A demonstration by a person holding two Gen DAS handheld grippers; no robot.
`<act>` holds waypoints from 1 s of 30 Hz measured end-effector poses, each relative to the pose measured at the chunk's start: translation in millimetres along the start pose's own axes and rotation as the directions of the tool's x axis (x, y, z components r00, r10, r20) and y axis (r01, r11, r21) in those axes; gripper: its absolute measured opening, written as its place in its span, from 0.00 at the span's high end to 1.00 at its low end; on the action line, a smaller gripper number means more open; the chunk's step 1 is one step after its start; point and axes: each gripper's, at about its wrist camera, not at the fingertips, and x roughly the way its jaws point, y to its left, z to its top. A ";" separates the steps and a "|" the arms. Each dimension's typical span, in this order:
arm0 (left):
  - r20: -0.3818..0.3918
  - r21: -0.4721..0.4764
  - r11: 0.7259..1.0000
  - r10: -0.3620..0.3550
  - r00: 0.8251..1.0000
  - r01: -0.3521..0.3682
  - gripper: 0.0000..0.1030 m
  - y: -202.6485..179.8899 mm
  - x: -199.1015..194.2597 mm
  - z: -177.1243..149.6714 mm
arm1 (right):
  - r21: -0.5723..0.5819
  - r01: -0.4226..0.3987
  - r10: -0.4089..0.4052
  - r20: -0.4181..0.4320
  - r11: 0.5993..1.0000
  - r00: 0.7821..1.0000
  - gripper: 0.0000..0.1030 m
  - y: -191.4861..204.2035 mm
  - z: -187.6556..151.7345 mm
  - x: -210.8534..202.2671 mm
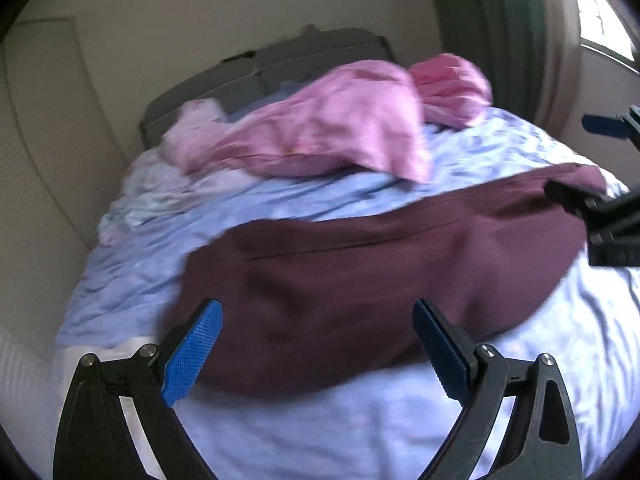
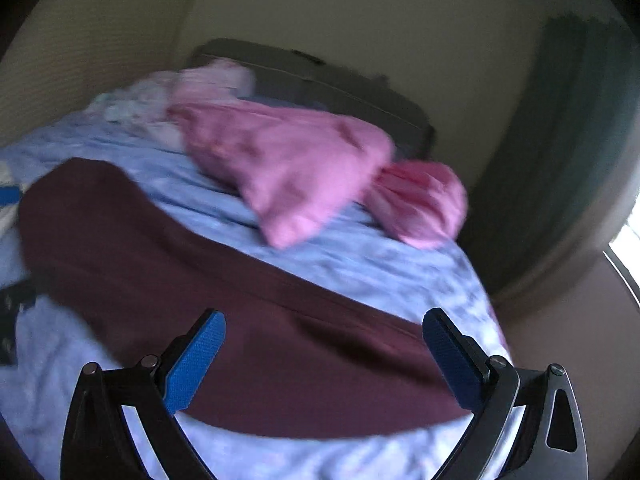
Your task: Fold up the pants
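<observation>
Maroon pants (image 1: 360, 276) lay spread across the near half of a bed, on a pale blue floral sheet (image 1: 168, 272), reaching from near left to far right in the left wrist view. Cloth looked doubled lengthwise, one long seam running along the upper layer; both views were blurred, so finer folds could not be read. Left gripper (image 1: 318, 354) hung over the near-left end of the pants, jaws wide, blue pads clear of the cloth, nothing held. Right gripper (image 2: 324, 360) sat over the opposite end, jaws likewise wide and empty; maroon fabric filled the gap between the fingers, but whether the tips touched it could not be told. In the left wrist view the right gripper also showed at the right edge, one blue pad raised and the dark frame beside the far-right tip of the pants. Beyond the pants lay a pink pillow (image 1: 332, 128) with a second, deeper pink bundle (image 1: 452, 90) to its right. A grey headboard (image 1: 320, 54) stood against the cream wall, a dark green curtain (image 1: 488, 20) at far right beside a bright window (image 1: 600, 12).
</observation>
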 end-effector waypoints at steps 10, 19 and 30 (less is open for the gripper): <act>-0.100 -0.307 0.935 -0.216 0.971 0.177 0.15 181.8 73.0 -11.0 | 0.111 -0.204 0.206 -0.012 0.973 0.978 0.03 129.2 78.3 29.1; -0.204 -0.379 0.879 -0.384 0.900 0.289 0.25 177.2 148.6 -17.0 | 0.248 -0.269 0.297 -0.085 0.931 0.951 0.03 186.6 100.8 94.1; -0.241 -0.636 0.716 -0.539 0.807 0.288 0.44 174.3 216.5 -59.1 | 0.259 -0.287 0.327 -0.130 0.922 0.936 0.04 215.1 97.0 117.9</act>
